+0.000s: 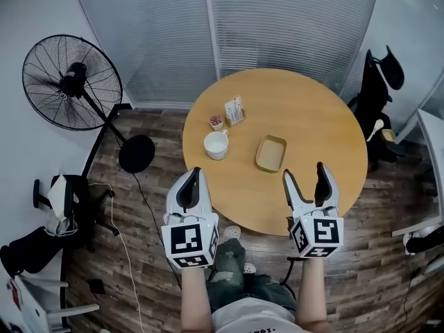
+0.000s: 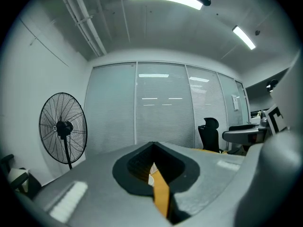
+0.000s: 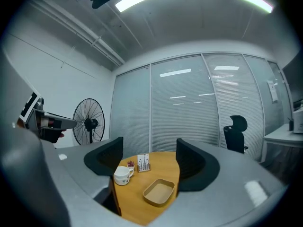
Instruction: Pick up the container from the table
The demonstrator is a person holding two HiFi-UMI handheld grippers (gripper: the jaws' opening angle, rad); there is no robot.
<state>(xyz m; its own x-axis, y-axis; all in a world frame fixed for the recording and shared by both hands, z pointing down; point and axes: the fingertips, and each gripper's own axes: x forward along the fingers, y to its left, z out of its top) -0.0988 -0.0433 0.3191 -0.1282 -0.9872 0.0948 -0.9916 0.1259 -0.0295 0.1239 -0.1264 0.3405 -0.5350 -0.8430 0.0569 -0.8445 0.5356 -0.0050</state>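
The right gripper (image 1: 305, 172) has its jaws wide apart. Ahead between them, a shallow tan container (image 3: 158, 192) with rounded corners lies on the round wooden table (image 1: 312, 116). The left gripper (image 1: 193, 177) has its jaws closed and empty.

Mug (image 1: 216, 144), card stand (image 1: 234, 110), fan (image 1: 71, 82), chair (image 1: 377, 96)

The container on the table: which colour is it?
The container is tan; the right gripper view shows it best.

The table (image 1: 305, 123) was finished in honey-tan wood; the container (image 1: 270, 153) ahead of the right hand-held gripper (image 1: 304, 172) was coloured a duller beige. The mug (image 1: 216, 145) ahead of the left hand-held gripper (image 1: 193, 175) was white. Black-and-white square patterns were carried on both hand-held grippers' cubes (image 1: 190, 245).
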